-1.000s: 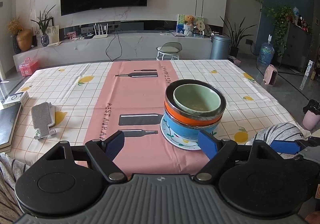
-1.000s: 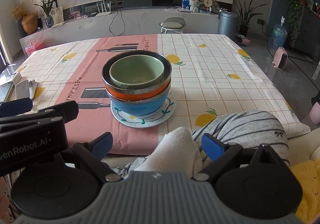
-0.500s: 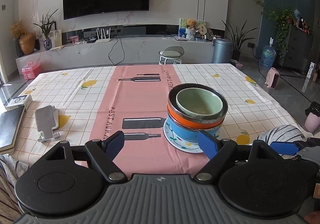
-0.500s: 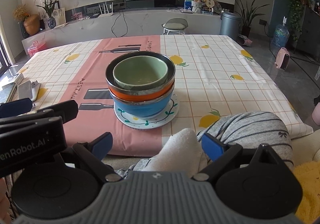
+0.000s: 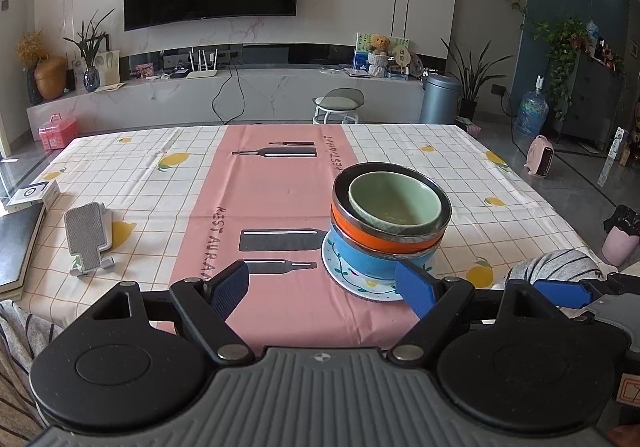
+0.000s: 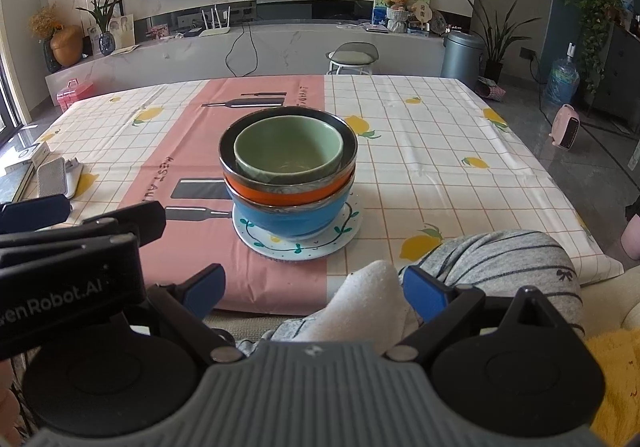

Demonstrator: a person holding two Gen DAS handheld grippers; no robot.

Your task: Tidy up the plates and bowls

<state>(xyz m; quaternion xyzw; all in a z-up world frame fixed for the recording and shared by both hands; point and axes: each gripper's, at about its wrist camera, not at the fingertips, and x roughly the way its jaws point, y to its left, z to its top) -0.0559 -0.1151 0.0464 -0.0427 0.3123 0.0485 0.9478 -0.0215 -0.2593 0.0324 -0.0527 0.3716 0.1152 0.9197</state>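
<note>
Left wrist view shows your left tool (image 5: pixel 322 289) spread wide and holding nothing, low at the near edge of the worktop (image 5: pixel 152 187), with the green bowl (image 5: pixel 394 203) nested in an orange bowl (image 5: pixel 372 237) and a blue bowl (image 5: pixel 366 261) on a white patterned plate (image 5: pixel 352 281) just ahead to the right. Right wrist view shows your right tool (image 6: pixel 314 287) spread and empty too, back over your lap, the same stack centred ahead near the worktop's front edge.

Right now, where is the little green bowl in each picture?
Left wrist view: the green bowl sits right of centre, top of the bowl stack.
Right wrist view: the green bowl sits near the centre, top of the same stack.
Shared landmark: the vine-patterned plate under the stack.
</note>
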